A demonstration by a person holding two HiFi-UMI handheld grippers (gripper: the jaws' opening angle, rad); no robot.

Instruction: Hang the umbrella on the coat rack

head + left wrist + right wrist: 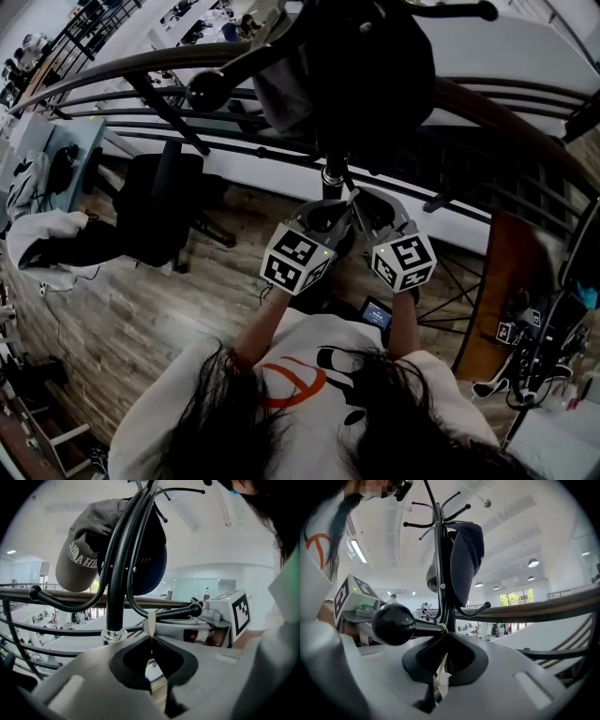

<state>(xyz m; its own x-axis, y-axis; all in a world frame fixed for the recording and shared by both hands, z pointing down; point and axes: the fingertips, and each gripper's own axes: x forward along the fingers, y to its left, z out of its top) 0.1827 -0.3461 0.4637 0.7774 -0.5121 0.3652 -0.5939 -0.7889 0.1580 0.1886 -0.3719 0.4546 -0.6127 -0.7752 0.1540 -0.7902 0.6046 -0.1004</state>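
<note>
The black coat rack pole [333,173] stands right in front of both grippers. A grey cap [79,557] and a navy cap [152,559] hang on it. My left gripper [151,637] is shut on a thin pale strap [151,622], just below a hook arm that ends in a ball [196,607]. My right gripper [444,639] is shut on the same kind of pale strap [441,674], which loops over the hook arm behind its ball end [393,624]. In the head view the left gripper [328,217] and the right gripper [375,214] meet at the pole. The umbrella's body is hidden beneath them.
A curved railing [506,112] runs behind the rack, with an open hall far below. A black office chair [155,206] and a white garment [47,239] sit to the left on the wooden floor. A brown table [502,291] stands at the right.
</note>
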